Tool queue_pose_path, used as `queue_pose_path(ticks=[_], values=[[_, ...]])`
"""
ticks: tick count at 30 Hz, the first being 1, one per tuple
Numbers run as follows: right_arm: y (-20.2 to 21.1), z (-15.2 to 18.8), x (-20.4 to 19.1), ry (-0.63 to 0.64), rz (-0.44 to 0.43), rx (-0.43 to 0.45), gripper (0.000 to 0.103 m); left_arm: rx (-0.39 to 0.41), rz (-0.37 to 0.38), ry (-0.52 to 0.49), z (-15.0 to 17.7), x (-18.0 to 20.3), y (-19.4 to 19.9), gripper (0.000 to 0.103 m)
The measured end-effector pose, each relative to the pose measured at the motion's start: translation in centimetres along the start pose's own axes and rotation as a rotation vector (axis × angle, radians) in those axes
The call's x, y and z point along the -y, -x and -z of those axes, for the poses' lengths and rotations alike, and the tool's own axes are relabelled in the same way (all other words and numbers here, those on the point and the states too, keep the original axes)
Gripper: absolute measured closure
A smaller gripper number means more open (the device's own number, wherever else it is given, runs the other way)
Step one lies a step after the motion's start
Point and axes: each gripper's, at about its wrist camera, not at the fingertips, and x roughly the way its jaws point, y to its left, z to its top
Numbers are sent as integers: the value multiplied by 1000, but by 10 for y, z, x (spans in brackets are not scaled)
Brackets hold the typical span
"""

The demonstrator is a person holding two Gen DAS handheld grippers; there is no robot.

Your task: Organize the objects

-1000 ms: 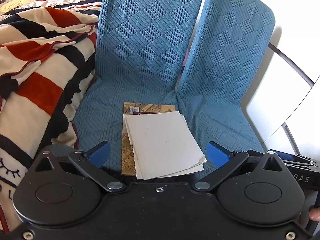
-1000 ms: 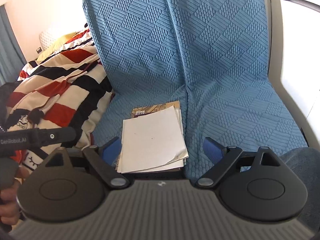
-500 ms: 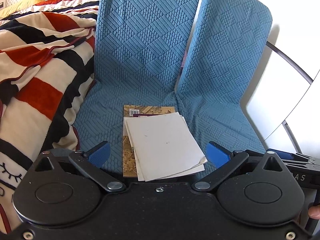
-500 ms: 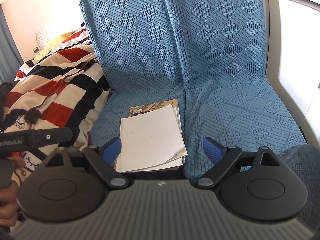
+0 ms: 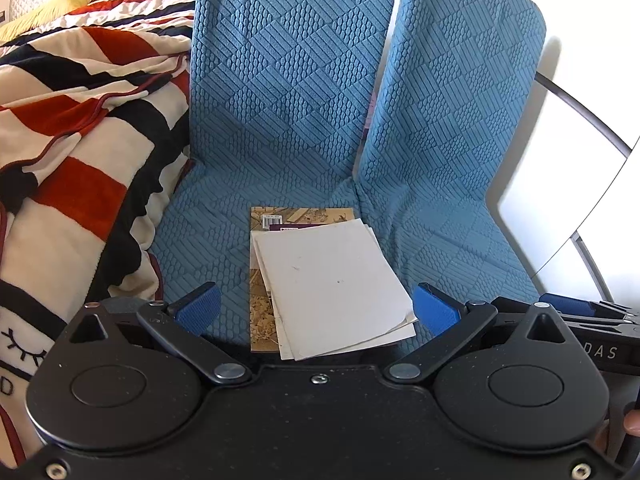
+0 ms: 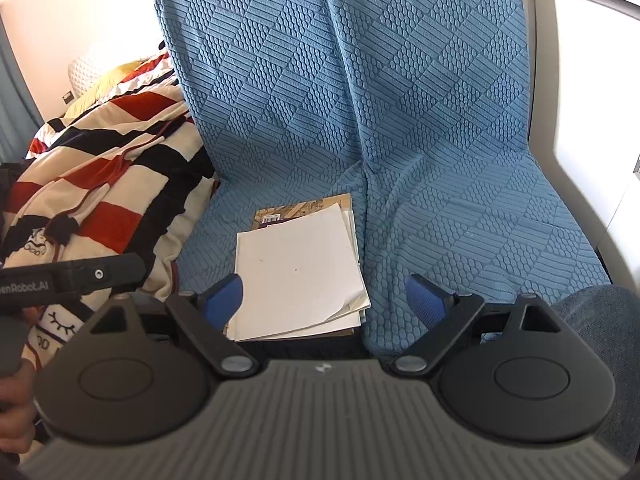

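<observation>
Left gripper (image 5: 316,312): jaws spread wide, blue pads (image 5: 199,307) apart on either side, nothing between them touched or held. Right gripper (image 6: 326,300): equally wide open, blue pads (image 6: 224,298) clear of everything, empty. Both tilted downward toward the same spot, hovering above the seat's front edge.

Just beyond the fingertips: a stack of papers (image 5: 332,280) lying flat on the blue quilted seat cover (image 5: 280,100), near the front edge and right beside the central crease between the two seat halves. Top of the stack: plain white sheets (image 6: 296,268), slightly fanned, one near corner curled up. Underneath: a book (image 5: 300,214) with a brownish illustrated cover and a barcode label, its far edge and left edge sticking out from beneath the sheets.

Left of the seat: a striped blanket (image 5: 80,140) in red, black and cream, bunched against the cover's left edge, with a stitched eyelash motif low down. Behind the stack: two upright backrest panels under the same blue cover. To the right: a white surface with a dark curved rail (image 5: 580,104). Lower right corner of the right wrist view: a patch of denim-clad leg (image 6: 600,320). Lower left corner of that view: a hand (image 6: 16,420) wrapped round the left gripper's handle.
</observation>
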Motion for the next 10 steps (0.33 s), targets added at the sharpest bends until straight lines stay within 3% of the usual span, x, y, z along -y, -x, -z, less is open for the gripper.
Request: queue_pose_path(ticks=[10], values=[[-1, 0, 2, 0, 4, -1, 13, -3, 6, -8, 0, 0, 0, 1]])
